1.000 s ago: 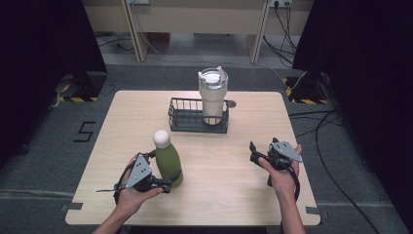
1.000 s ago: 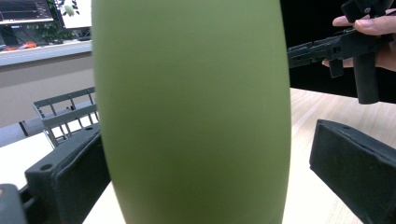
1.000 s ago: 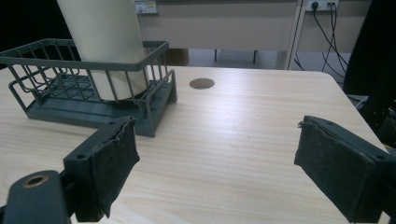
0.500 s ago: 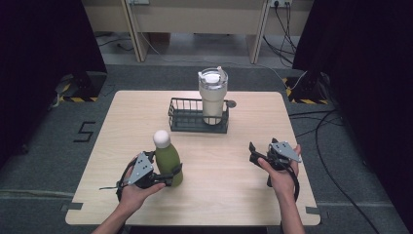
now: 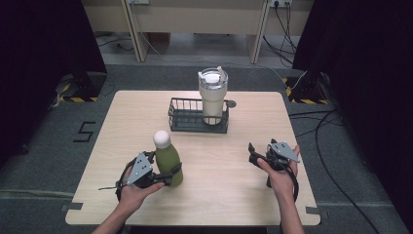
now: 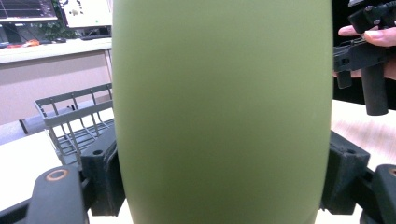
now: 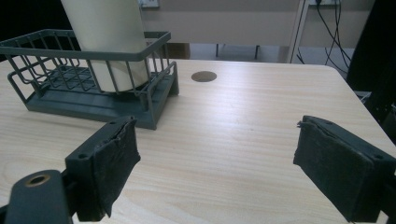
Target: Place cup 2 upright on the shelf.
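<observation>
Left gripper (image 5: 163, 176): clamped on the green bottle (image 5: 168, 161) at 7 o'clock on the table (image 5: 126, 117), just as before.
Change: almost none; the grip looks ready for a lift.
Basket (image 5: 182, 117): at 12 o'clock, holds the tumbler (image 5: 212, 97).
Right gripper (image 5: 253, 155): jaws apart, empty, at 4 o'clock.

Even overhead light brightens the table (image 5: 234, 161), while the surroundings fall to near black. The green bottle (image 6: 219, 112) is blurred up close, and pale glare streaks the tabletop in the right gripper view.
</observation>
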Available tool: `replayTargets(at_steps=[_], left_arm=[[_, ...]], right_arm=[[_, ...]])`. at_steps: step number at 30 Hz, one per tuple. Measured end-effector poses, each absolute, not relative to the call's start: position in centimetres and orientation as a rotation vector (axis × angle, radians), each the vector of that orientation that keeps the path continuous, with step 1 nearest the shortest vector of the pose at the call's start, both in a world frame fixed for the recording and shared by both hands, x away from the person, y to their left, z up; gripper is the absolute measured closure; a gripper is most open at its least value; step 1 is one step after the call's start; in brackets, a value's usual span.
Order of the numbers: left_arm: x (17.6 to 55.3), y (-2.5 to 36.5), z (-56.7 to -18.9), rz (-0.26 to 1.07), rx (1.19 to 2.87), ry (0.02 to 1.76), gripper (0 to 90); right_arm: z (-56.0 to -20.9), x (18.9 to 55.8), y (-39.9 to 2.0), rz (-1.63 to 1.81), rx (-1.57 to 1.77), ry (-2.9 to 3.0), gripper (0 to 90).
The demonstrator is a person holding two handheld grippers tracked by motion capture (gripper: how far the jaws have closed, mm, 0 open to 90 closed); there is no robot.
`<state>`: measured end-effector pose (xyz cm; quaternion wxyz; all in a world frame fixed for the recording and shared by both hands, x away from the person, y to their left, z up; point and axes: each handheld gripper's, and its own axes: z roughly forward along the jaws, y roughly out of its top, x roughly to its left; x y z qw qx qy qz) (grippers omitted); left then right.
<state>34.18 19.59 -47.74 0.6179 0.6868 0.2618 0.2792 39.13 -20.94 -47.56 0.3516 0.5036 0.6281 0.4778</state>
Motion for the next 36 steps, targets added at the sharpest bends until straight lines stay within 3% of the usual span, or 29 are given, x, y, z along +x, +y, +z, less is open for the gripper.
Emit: replayTargets(at_steps=[36], left_arm=[[35.1, 19.2, -45.0, 0.676, 1.549, 0.569, 20.3]], right_arm=[[-47.5, 39.1, -21.1, 1.241, 1.308, 1.615, 14.3]])
